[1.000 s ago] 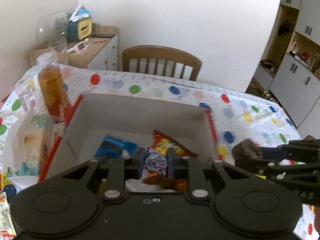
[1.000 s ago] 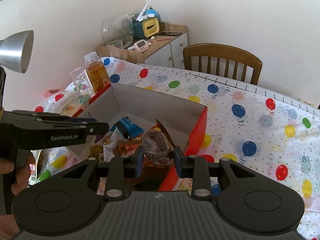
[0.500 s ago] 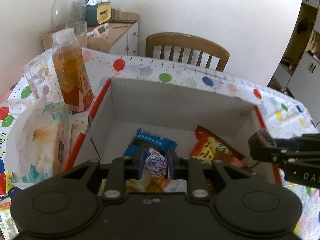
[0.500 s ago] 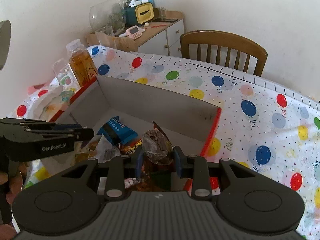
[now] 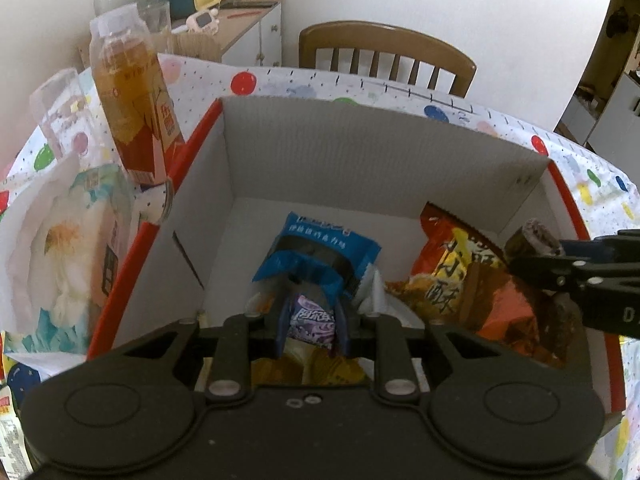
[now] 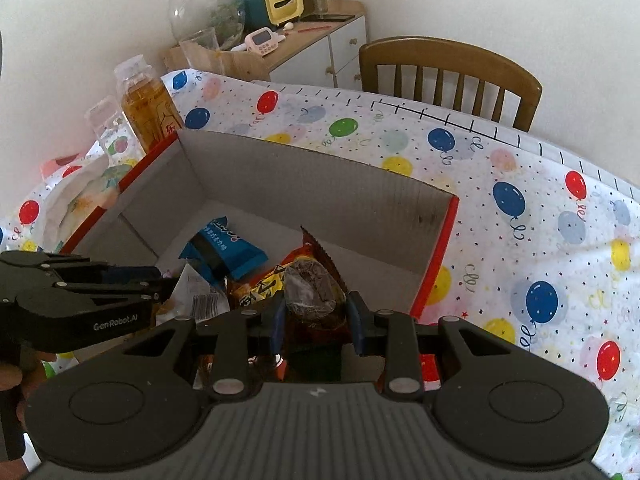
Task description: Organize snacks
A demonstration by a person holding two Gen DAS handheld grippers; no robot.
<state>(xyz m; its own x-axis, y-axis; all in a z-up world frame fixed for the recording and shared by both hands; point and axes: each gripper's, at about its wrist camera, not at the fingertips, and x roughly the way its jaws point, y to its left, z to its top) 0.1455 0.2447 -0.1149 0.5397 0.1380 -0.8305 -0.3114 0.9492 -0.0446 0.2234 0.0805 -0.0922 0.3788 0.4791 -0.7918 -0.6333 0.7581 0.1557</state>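
With the left tool point(image 5: 311, 326) clenched on a purple packet point(image 5: 313, 322) and the right tool point(image 6: 316, 312) on a brown snack point(image 6: 314, 294), both over the box point(image 5: 360, 148), early release near its crowded front edge risks spilling items onto the worktop point(image 6: 520, 200).

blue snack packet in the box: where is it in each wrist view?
Left wrist: blue snack packet at centre, on the box floor just beyond the left claw.
Right wrist: blue snack packet left of centre, near the box's left side.
Shared landmark: orange drink bottle outside the box's left corner.
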